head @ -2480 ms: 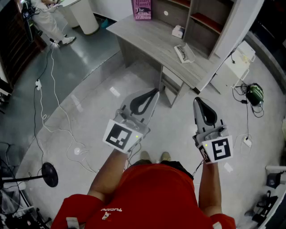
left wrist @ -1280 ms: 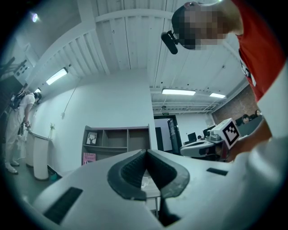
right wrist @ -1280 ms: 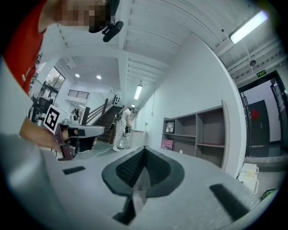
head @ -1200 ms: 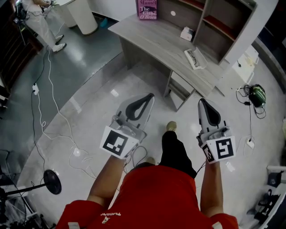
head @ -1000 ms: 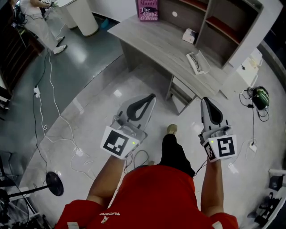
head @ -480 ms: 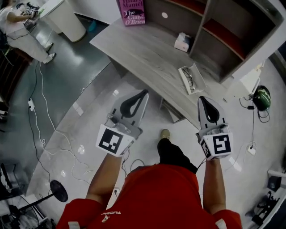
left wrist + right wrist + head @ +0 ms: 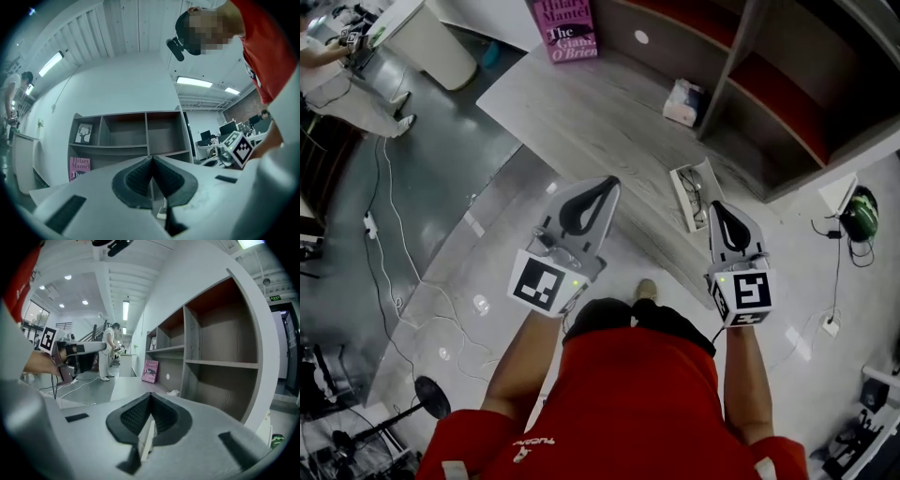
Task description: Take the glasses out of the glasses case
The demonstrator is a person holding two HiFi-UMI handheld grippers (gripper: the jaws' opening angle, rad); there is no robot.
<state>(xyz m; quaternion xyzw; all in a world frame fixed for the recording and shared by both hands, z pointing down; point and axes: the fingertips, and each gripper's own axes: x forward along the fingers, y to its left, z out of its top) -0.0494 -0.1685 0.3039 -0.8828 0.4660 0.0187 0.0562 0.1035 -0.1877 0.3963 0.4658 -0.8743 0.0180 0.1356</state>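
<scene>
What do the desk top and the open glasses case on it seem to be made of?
Desk top: probably wood-effect laminate or wood, grey and matte; long streaked grain lines run along it. Glasses case: perhaps hard plastic or a stiff covered shell, pale and matte; its thin walls stand rigid around the glasses.

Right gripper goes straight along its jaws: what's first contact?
Likely the open glasses case on the desk: its white edge shows just past the shut jaws of the right gripper. Depth unclear.
</scene>
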